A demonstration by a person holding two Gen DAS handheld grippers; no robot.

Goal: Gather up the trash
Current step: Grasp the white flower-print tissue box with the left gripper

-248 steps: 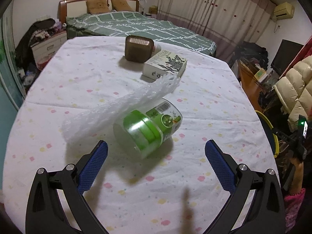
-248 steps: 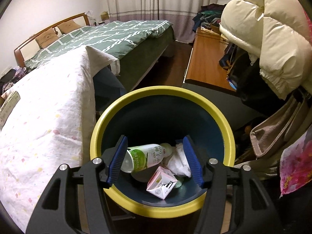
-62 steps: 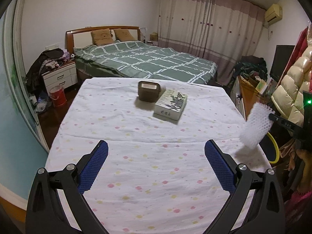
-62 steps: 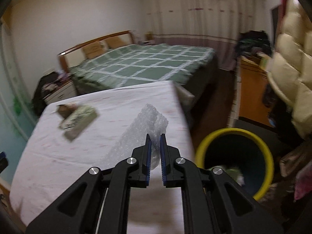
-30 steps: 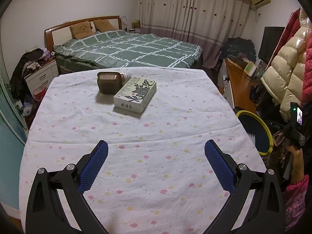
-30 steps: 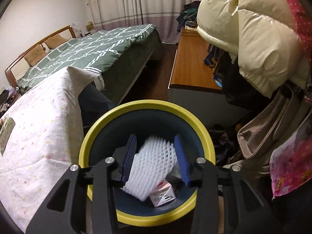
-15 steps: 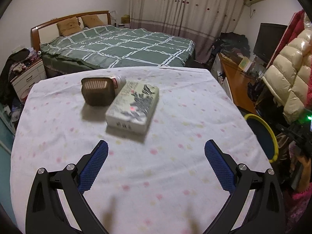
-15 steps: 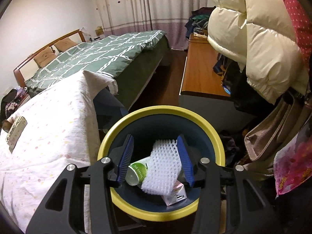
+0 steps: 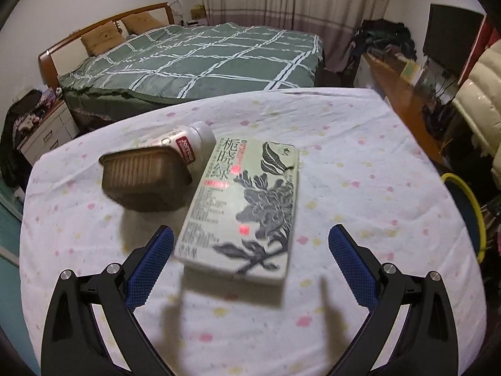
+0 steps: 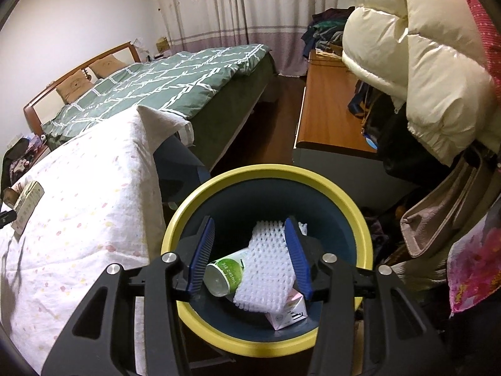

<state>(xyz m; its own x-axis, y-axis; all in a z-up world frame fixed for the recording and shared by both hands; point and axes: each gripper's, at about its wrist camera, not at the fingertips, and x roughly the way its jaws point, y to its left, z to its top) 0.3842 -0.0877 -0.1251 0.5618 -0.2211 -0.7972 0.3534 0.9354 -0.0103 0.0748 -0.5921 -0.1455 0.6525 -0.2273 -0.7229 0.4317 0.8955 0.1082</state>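
A pale green box [image 9: 238, 206] printed with dark leaves lies on the dotted white tablecloth [image 9: 344, 163]. My left gripper [image 9: 250, 244] is open, and the box's near end sits between its fingers without touching them. A brown tub [image 9: 144, 181] and a white bottle [image 9: 191, 141] lie just left of the box. My right gripper [image 10: 250, 250] hangs open over the yellow-rimmed bin [image 10: 266, 169]. Down in the bin a white foam net [image 10: 266, 272] rests on a green-labelled bottle [image 10: 225, 272] and a small carton [image 10: 288, 313].
The bin's rim [image 9: 469, 200] shows past the table's right edge. A green checked bed [image 9: 194, 59] stands behind the table. A wooden desk [image 10: 328, 109], a cream puffy jacket [image 10: 407, 62] and a beige bag [image 10: 438, 219] crowd the bin's far and right sides.
My left gripper has moved forward and down toward the box, which now sits between its fingers. The foam net has dropped from the right gripper's jaws into the bin.
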